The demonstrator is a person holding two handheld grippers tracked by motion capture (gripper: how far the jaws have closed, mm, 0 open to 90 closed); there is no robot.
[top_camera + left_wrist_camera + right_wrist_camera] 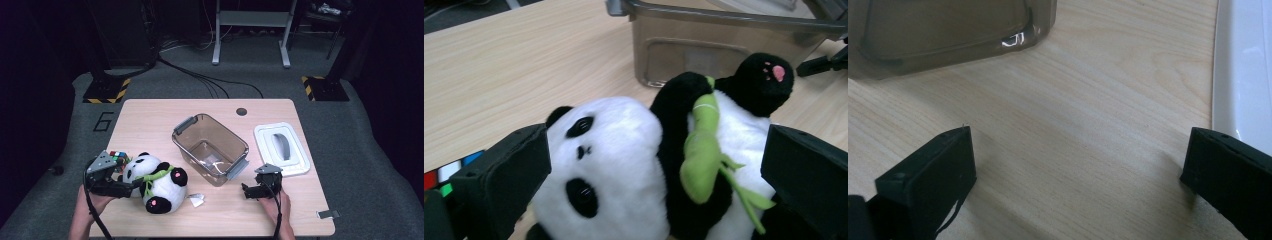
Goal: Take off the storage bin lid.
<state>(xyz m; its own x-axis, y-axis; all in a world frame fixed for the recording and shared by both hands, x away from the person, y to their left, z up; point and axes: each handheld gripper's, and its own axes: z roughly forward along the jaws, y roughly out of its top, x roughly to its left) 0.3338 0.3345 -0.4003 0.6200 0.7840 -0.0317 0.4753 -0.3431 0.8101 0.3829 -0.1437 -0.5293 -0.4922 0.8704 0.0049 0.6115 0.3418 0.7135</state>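
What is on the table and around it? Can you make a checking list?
Surface: pale wooden table, round hole at far edge.
Job's things: black-and-white plush panda lying between left gripper jaws; clear brown plastic bin, no lid.
Clutter: white lid; colourful puzzle cube; small silver scrap.
Grippers: left open around panda; right gripper open, empty.
Cables: black cables on floor.
Surroundings: grey carpet, metal stand legs.

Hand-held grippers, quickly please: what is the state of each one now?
Left hand-held gripper: jaws wide apart on either side of the panda toy, not closed on it.
Right hand-held gripper: open, holding nothing, above the bare table.
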